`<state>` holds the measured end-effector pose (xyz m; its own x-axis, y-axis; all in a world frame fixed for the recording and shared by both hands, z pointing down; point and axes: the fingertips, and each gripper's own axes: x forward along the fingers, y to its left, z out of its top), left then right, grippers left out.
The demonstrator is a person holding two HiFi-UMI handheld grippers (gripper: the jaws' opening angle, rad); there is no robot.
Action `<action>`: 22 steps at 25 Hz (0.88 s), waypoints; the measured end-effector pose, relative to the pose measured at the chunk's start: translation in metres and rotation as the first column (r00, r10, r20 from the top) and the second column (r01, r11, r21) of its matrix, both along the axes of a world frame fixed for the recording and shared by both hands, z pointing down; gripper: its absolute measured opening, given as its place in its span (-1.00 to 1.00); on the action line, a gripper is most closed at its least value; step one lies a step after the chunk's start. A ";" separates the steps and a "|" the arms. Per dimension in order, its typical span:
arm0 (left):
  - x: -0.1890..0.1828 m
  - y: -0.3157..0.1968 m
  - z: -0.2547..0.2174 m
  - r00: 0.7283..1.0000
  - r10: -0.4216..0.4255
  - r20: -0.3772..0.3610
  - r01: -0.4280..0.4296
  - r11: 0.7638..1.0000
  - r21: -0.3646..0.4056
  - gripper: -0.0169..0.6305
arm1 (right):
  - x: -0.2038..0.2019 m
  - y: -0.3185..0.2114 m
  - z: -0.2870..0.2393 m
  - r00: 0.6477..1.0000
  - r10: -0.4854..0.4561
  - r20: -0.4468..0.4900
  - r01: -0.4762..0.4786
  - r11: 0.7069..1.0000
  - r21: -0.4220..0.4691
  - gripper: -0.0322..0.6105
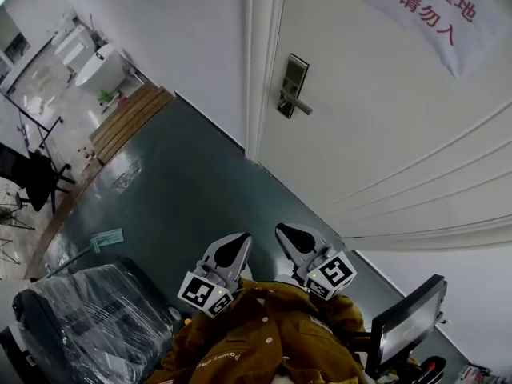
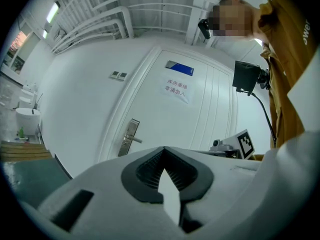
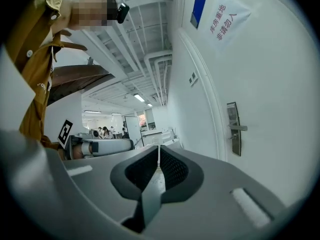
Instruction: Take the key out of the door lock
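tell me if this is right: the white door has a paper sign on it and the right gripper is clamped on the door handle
Not quite. The right gripper is not on the door handle: the right gripper view shows its jaws barely apart with nothing between them, well short of the handle. The white door does carry a paper sign.

Open floor (image 1: 188, 186) leads to the door lock (image 1: 293, 86) (wrapped furniture (image 1: 96, 314) stands left).
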<state>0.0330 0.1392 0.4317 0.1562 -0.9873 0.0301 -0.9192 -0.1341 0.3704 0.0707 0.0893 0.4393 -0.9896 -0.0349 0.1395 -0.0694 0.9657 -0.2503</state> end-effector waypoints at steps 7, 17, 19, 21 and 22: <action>-0.071 -0.061 -0.003 0.997 0.081 -0.017 -0.081 0.997 -0.015 -0.96 | -0.065 -0.061 -0.003 0.996 0.090 -0.025 -0.089 0.996 0.021 -0.84; -0.111 -0.168 -0.002 0.996 0.085 0.000 -0.085 0.996 -0.041 -0.96 | -0.107 -0.168 0.003 0.998 0.058 -0.016 -0.058 0.998 0.020 -0.84; -0.120 -0.186 -0.001 0.998 0.066 0.014 -0.065 0.997 -0.045 -0.96 | -0.115 -0.189 0.010 0.998 0.057 -0.009 -0.057 0.998 0.010 -0.84; -0.126 -0.201 0.002 0.999 0.050 0.021 -0.049 0.998 -0.049 -0.96 | -0.123 -0.208 0.019 0.998 0.063 -0.006 -0.063 0.998 -0.020 -0.84; -0.126 -0.207 0.004 0.998 0.049 0.026 -0.048 0.998 -0.052 -0.96 | -0.126 -0.216 0.024 0.997 0.074 -0.001 -0.074 0.996 -0.047 -0.84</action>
<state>-0.0933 -0.0679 0.4357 0.2021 -0.9756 0.0854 -0.9219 -0.1601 0.3529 -0.0552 -0.1268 0.4631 -0.9846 -0.1019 0.1419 -0.1404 0.9449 -0.2956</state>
